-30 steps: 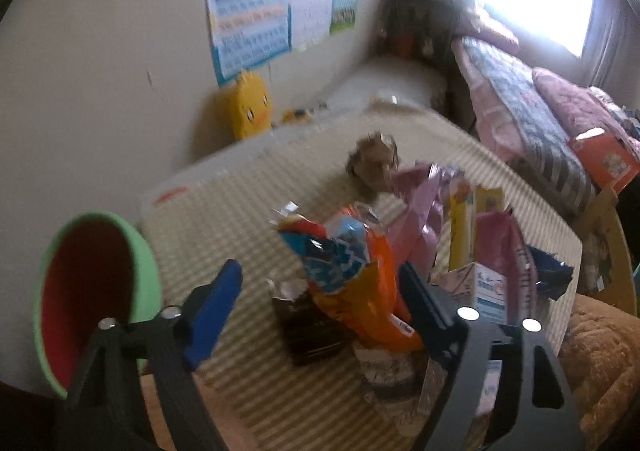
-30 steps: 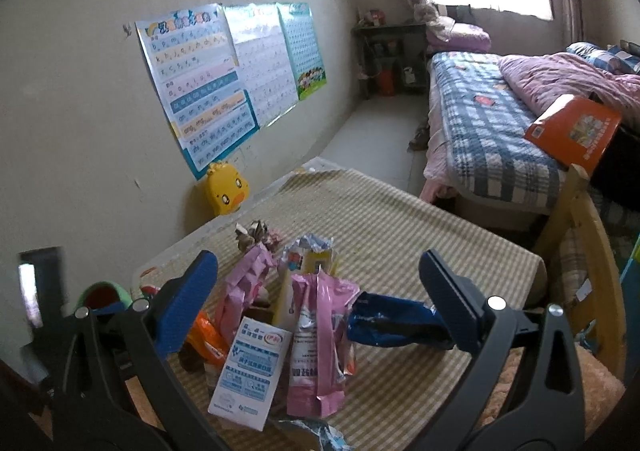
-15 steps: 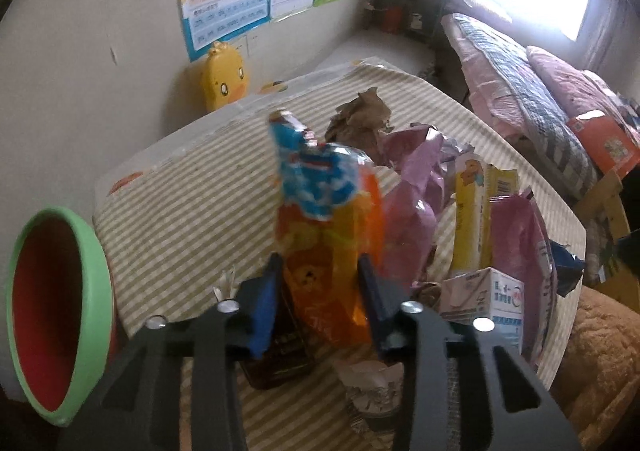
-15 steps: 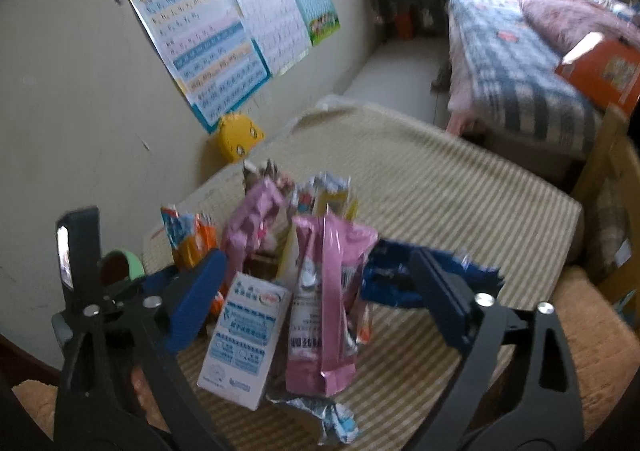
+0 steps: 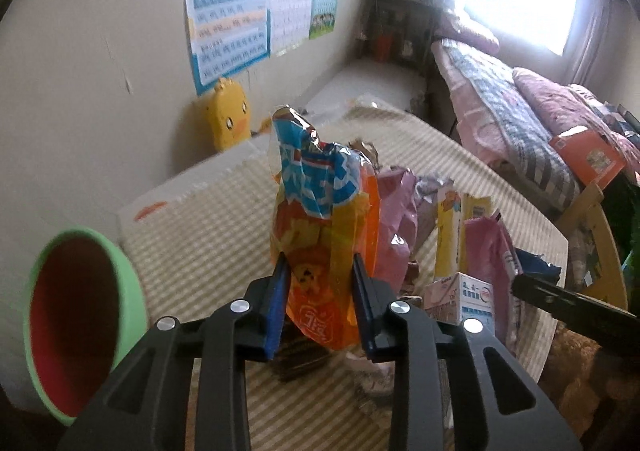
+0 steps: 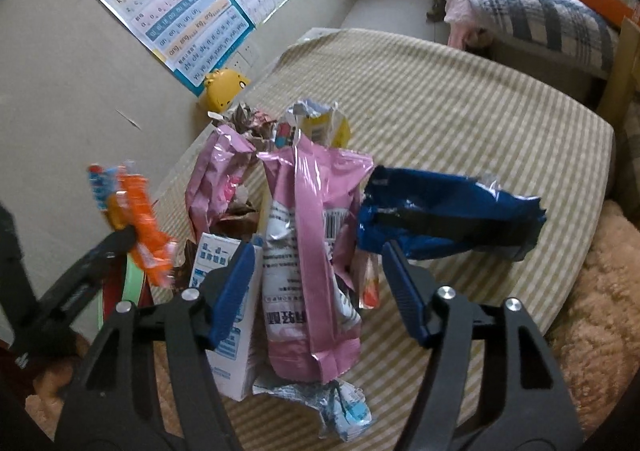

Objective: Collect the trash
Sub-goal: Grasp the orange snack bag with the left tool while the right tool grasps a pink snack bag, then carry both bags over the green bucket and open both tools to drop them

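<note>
My left gripper (image 5: 320,265) is shut on an orange snack bag with a blue top (image 5: 320,219), its jaws still closing as they hold it upright above the striped table (image 5: 208,219). The right wrist view shows that bag (image 6: 136,211) at the left. My right gripper (image 6: 316,251) is lowered over the trash pile with its jaws closing. A pink foil bag (image 6: 316,235) stands between them, and the pads do not press on it. A white carton (image 6: 234,351) leans beside the pink bag.
A green bin with a red inside (image 5: 124,263) stands left of the table. A blue bag (image 6: 448,219), a second pink bag (image 6: 212,179), a yellow pack (image 6: 320,123) and a crumpled wrapper (image 6: 344,407) lie in the pile. A yellow duck toy (image 5: 228,119) sits by the wall; a bed (image 5: 520,123) lies behind.
My left gripper has shut on the orange bag and raised it off the table. My right gripper has come down over the pink bag and its jaws have narrowed.
</note>
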`<move>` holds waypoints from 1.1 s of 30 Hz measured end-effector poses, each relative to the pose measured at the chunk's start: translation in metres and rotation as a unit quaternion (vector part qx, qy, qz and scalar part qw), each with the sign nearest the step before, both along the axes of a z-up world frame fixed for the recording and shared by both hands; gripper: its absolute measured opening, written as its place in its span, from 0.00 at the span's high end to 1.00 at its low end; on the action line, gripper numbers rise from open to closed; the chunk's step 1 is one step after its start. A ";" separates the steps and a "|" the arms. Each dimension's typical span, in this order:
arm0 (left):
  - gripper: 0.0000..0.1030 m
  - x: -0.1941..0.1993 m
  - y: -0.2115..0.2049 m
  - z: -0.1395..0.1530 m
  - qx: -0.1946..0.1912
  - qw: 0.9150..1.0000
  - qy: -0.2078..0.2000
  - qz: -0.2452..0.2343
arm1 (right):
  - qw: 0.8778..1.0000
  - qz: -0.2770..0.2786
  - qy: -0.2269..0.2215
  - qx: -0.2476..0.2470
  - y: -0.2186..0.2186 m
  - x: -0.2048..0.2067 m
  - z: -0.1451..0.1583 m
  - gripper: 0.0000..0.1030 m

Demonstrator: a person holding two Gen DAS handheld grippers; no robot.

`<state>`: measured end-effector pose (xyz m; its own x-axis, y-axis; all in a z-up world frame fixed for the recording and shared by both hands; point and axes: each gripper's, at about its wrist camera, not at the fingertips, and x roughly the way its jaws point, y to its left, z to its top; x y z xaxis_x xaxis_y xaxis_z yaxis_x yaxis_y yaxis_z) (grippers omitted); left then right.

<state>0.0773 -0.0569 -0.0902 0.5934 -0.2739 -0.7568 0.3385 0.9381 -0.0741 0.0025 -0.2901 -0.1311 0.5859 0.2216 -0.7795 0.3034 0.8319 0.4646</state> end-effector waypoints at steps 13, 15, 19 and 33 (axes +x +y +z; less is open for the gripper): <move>0.73 -0.023 0.051 0.032 -0.047 0.998 -0.033 0.038 | 0.998 0.000 -0.049 -0.036 0.010 -0.009 0.038 0.64; 0.73 -0.025 0.063 0.038 -0.050 0.997 -0.043 0.051 | 0.996 -0.002 -0.069 -0.061 0.013 -0.010 0.057 0.64; 0.73 -0.028 0.090 0.047 -0.053 0.994 -0.055 0.076 | 0.989 0.001 -0.112 -0.101 0.026 -0.012 0.102 0.64; 0.73 -0.027 0.225 0.032 -0.015 0.975 -0.049 0.217 | 0.973 0.187 -0.129 -0.046 0.186 0.059 0.128 0.64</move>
<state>0.0501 0.1681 -0.0585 0.7275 -0.0015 -0.6861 -0.0830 0.9925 -0.0901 0.0618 -0.1039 -0.0036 0.6567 0.3938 -0.6432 -0.1459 0.9031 0.4040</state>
